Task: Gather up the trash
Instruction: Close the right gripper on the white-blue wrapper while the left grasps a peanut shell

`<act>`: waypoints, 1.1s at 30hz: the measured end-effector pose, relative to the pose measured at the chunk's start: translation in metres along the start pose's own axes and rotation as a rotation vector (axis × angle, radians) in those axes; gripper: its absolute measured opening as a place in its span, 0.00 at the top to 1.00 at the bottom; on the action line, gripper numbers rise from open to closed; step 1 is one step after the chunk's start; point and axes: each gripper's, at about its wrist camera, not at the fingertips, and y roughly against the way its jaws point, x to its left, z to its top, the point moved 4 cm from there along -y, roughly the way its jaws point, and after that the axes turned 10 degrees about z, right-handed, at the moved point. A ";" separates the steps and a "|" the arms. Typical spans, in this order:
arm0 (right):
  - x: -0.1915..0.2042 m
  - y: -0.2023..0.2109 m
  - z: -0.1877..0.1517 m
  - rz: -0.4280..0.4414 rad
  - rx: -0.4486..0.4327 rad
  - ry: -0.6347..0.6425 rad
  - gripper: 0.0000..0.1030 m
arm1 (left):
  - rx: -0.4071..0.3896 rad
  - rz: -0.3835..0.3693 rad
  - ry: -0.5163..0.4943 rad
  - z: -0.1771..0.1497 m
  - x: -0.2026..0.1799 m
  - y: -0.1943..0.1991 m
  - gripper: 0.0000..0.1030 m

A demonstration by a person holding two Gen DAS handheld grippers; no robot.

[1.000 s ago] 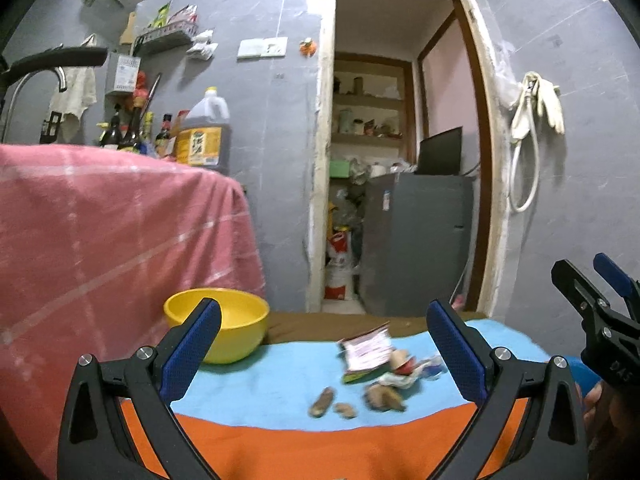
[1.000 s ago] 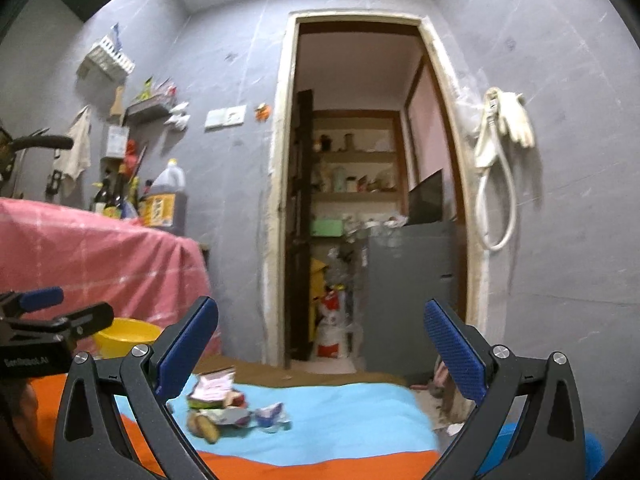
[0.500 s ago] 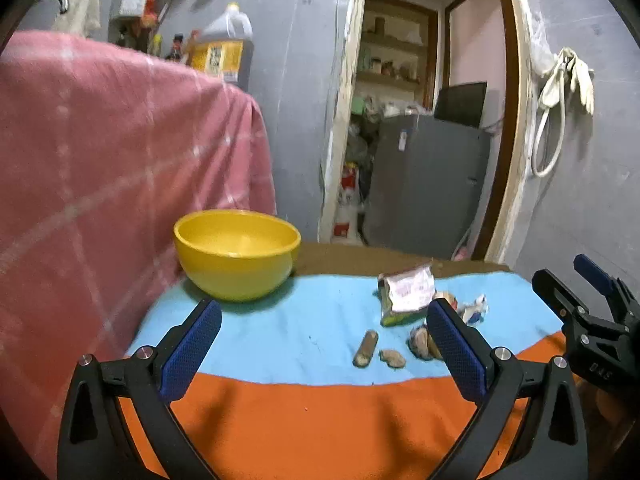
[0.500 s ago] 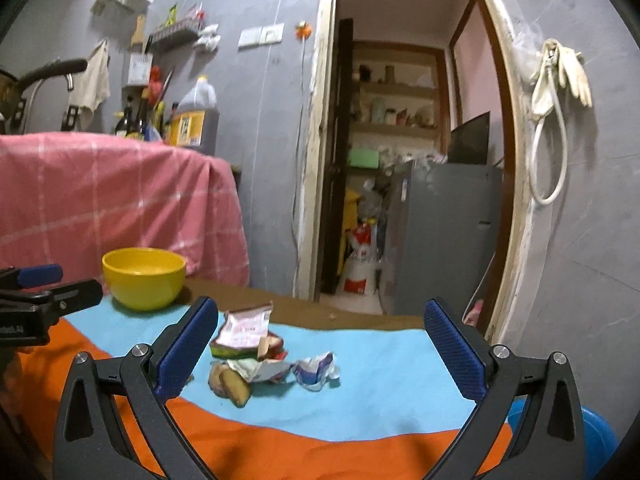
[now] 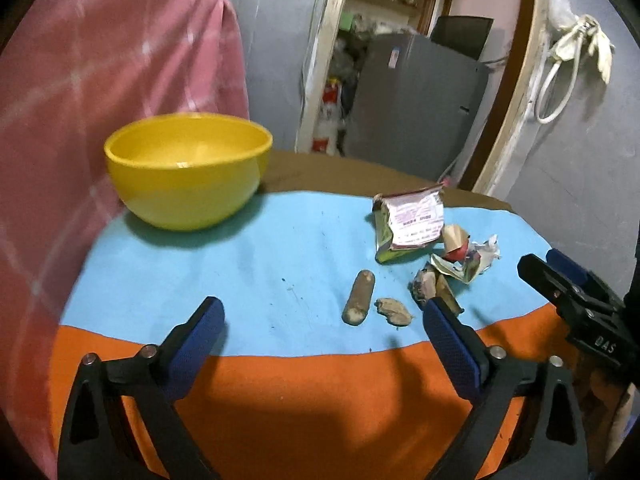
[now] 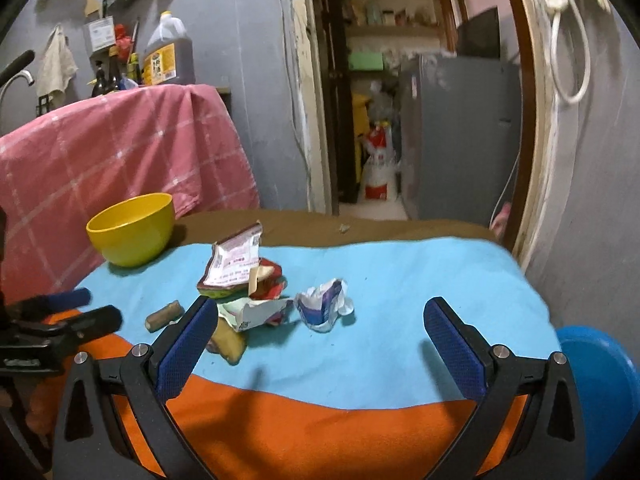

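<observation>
**Closing in on the trash, nothing picked yet**

Hovering short of the trash pile, I judge this the approach step. Right of the yellow bowl (image 5: 188, 168) lie one opened snack packet (image 5: 412, 224), two crumpled wrappers, the nearer blue-and-white one (image 6: 324, 308), one brown stub (image 5: 359, 298) and a few scraps I can't count. My left gripper (image 5: 320, 324) and right gripper (image 6: 320, 320) are both spread and hold nothing. Next I'd lower one over a single piece, then carry it to the bowl.
</observation>
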 end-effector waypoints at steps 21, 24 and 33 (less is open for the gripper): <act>-0.022 -0.059 0.001 0.024 0.297 -0.124 0.44 | 0.132 -0.143 0.037 0.007 -0.003 -0.032 0.78; -0.024 -0.059 0.000 0.063 0.294 -0.146 0.63 | 0.131 -0.144 0.040 0.008 -0.003 -0.031 0.81; -0.021 -0.058 -0.002 0.130 0.280 -0.174 0.91 | 0.139 -0.187 0.065 0.010 0.003 -0.030 0.87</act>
